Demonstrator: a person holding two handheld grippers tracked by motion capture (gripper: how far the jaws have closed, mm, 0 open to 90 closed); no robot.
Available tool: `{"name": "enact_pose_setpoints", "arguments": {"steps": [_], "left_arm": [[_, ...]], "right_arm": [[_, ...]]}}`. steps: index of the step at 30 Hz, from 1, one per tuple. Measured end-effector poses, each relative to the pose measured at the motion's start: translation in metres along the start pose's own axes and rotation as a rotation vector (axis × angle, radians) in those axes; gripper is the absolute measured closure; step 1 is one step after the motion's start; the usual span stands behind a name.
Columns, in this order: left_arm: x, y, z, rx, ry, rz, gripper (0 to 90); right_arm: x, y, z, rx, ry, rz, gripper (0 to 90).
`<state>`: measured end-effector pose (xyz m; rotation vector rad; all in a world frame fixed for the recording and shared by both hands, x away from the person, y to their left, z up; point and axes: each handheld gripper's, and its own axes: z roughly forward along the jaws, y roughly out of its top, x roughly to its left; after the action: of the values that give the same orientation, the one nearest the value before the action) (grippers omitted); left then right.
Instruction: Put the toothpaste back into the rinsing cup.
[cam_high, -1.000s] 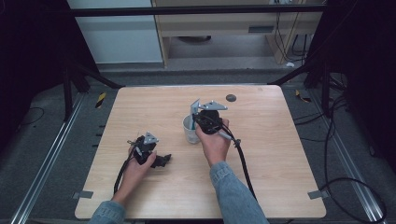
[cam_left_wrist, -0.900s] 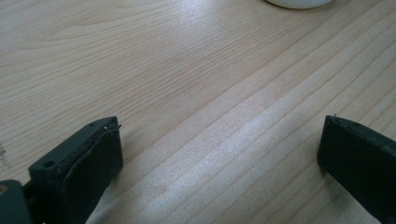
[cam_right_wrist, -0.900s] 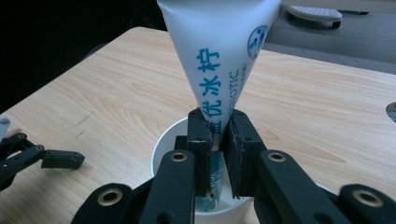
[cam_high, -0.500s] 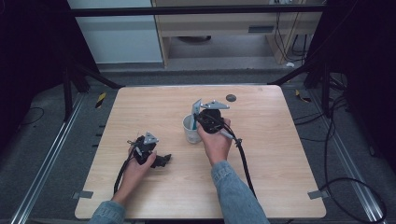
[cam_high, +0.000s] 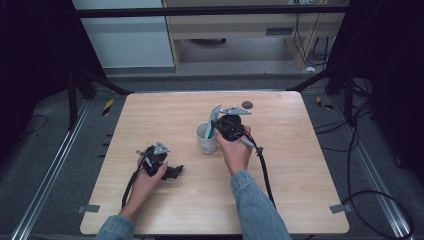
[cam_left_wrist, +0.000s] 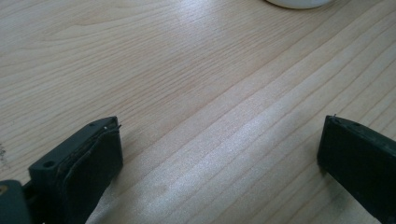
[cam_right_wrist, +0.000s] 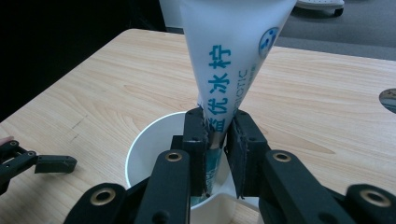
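Inspection of my right gripper (cam_right_wrist: 216, 154) finds it over the white cup (cam_right_wrist: 144, 140), jaws pointing down into the mouth of the cup. Between the pads stands a white tube (cam_right_wrist: 233, 42) with blue print, narrow end down inside the cup and wide crimped end up. The jaws have just been easing apart by a small amount, yet in the right gripper view I see both pads pressing on the lower part of the tube, so I record the grasp as holding. From the high view, the cup (cam_high: 205, 142) stands upright near the middle of the wooden table (cam_high: 300, 165), and the right gripper (cam_high: 216, 131) sits at its rim, with the tube (cam_high: 214, 120) rising tilted beside the grey plate. The right hand (cam_high: 235, 150) wraps the gripper body, its cable trailing toward the near edge.

My left gripper (cam_high: 175, 171) lies low on the table to the left of the cup and well apart from it, held by the left hand (cam_high: 147, 175). The left gripper view shows its two black jaws spread wide over bare wood, nothing between them; I record it as released. The cup base (cam_left_wrist: 299, 3) shows at the top edge of that view.

A small dark round disc (cam_high: 247, 105) lies on the table beyond the right gripper, apart from the cup.
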<state>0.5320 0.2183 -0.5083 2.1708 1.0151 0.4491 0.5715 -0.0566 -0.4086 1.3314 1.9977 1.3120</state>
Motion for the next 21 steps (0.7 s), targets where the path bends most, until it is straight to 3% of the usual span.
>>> {"name": "enact_pose_setpoints", "arguments": {"steps": [21], "left_arm": [[0.0000,0.0000,0.0000,0.000,0.000,0.000,0.0]], "right_arm": [[-0.0049,-0.0033,0.0000,0.010,-0.001,0.017,74.1]]}}
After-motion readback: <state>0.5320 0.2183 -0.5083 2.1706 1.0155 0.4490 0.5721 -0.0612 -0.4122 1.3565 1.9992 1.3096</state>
